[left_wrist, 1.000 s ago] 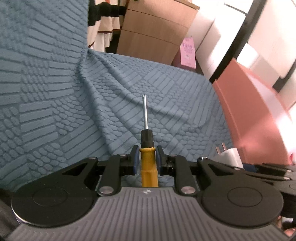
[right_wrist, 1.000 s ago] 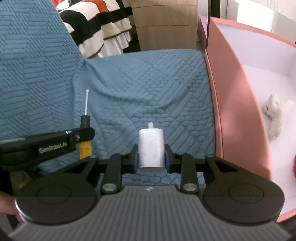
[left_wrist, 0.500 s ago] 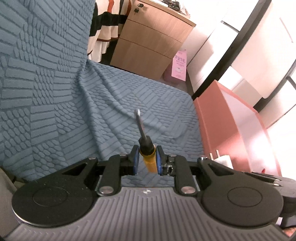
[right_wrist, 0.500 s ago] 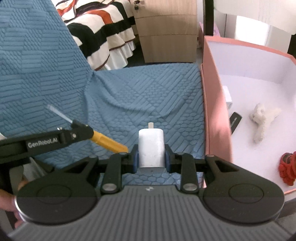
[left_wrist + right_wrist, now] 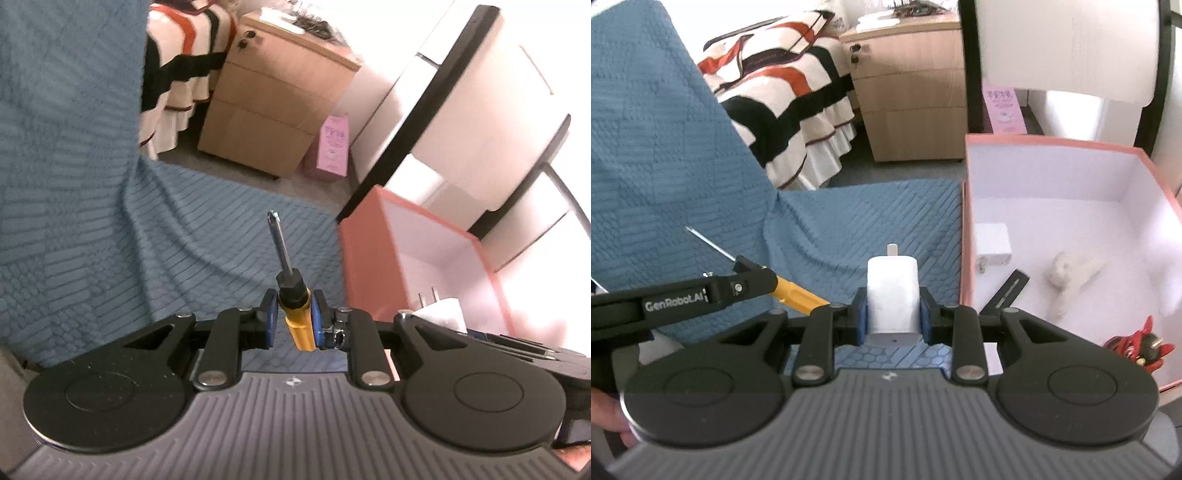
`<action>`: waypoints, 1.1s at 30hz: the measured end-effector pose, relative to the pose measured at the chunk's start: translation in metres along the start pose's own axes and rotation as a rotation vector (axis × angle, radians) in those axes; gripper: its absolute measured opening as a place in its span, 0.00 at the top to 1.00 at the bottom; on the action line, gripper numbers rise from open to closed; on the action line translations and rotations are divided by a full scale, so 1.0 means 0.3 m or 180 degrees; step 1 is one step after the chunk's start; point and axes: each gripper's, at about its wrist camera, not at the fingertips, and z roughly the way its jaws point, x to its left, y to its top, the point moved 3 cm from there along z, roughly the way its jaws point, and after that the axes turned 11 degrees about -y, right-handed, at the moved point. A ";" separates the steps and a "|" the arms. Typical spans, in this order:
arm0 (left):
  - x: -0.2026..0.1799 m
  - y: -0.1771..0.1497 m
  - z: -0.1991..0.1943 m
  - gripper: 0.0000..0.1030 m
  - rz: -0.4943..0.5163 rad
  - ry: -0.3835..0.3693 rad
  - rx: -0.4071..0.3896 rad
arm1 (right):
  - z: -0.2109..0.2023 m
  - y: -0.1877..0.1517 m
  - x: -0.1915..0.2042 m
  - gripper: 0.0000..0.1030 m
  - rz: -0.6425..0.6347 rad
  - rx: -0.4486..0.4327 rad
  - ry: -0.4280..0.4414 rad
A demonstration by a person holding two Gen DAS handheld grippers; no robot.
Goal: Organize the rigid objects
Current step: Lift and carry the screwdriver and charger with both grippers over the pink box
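My left gripper (image 5: 291, 317) is shut on a yellow-handled screwdriver (image 5: 291, 295), its metal shaft pointing up and away over the blue textured cover (image 5: 184, 240). The screwdriver (image 5: 798, 293) and the left gripper (image 5: 753, 282) also show at the left of the right wrist view. My right gripper (image 5: 893, 317) is shut on a white plug charger (image 5: 893, 295), prongs forward, held above the cover just left of the pink box (image 5: 964, 258). The charger (image 5: 441, 314) shows at the right of the left wrist view, beside the pink box (image 5: 365, 266).
Inside the box lie a white adapter (image 5: 991, 245), a black strip (image 5: 1008, 290), a white plush toy (image 5: 1071, 275) and a red item (image 5: 1137, 345). Beyond stand a wooden drawer cabinet (image 5: 912, 92), a striped bed (image 5: 783, 92) and a pink carton (image 5: 1003, 109).
Both grippers have risen with their objects, bringing the box interior and the room into view. The screwdriver has tilted in the left gripper, its shaft now leaning left.
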 end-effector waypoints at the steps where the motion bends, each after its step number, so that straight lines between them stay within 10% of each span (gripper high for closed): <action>1: -0.020 0.010 -0.003 0.79 0.0014 -0.0011 -0.0012 | -0.008 0.010 -0.009 0.70 0.0008 -0.0013 -0.0002; 33: -0.610 0.193 0.127 0.79 0.0347 -0.0456 -0.0178 | -0.160 0.243 -0.411 0.70 0.0247 -0.0480 -0.0066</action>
